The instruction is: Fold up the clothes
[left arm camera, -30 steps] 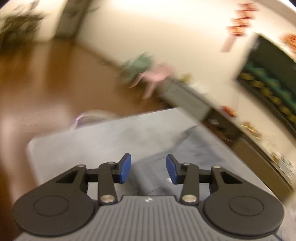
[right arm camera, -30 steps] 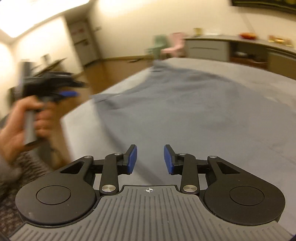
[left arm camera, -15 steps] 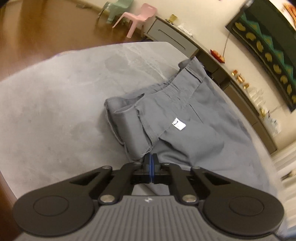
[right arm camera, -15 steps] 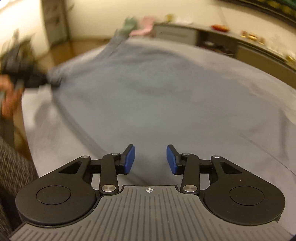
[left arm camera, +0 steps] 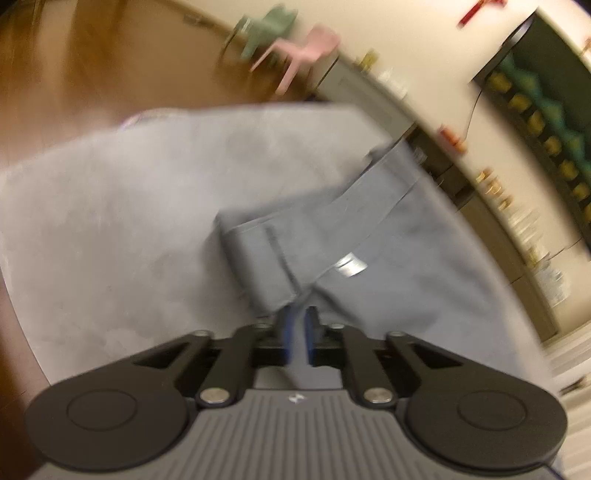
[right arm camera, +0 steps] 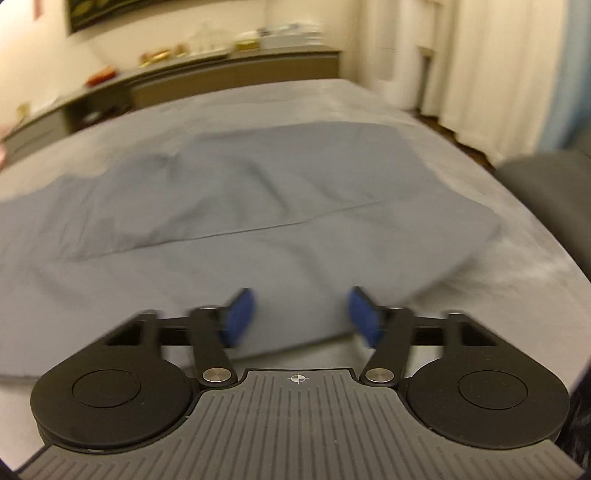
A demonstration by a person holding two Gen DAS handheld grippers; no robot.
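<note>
1. The grey trousers (left arm camera: 369,236) lie spread on a table covered in pale grey cloth (left arm camera: 110,229). In the left wrist view they fill the middle and right of the frame, with the waistband folded over toward the centre and a small white label (left arm camera: 351,265) showing just right of centre.
2. In the right wrist view the same trousers (right arm camera: 258,206) stretch across the middle of the frame, from the left edge to a hem at centre right. A long seam runs across them, and soft wrinkles sit in the upper left part of the fabric.
3. The left gripper (left arm camera: 297,334) sits at lower centre of its view, right at the near corner of the folded waistband. Its blue pads stand a narrow gap apart and are opening. The picture is blurred, and I cannot tell whether any cloth is between them.
4. The right gripper (right arm camera: 301,314) sits at lower centre of its view, over the near edge of the trousers. Its blue pads (right arm camera: 240,314) stand well apart and are opening. Fabric shows behind the gap, but neither pad presses on it.
5. Farther out in the left wrist view, a pink chair (left arm camera: 306,48) and a green chair (left arm camera: 269,27) stand on the brown floor at upper centre.
6. A long low sideboard (right arm camera: 207,79) runs along the wall at the top of the right wrist view. Pale curtains (right arm camera: 480,62) hang at upper right.
</note>
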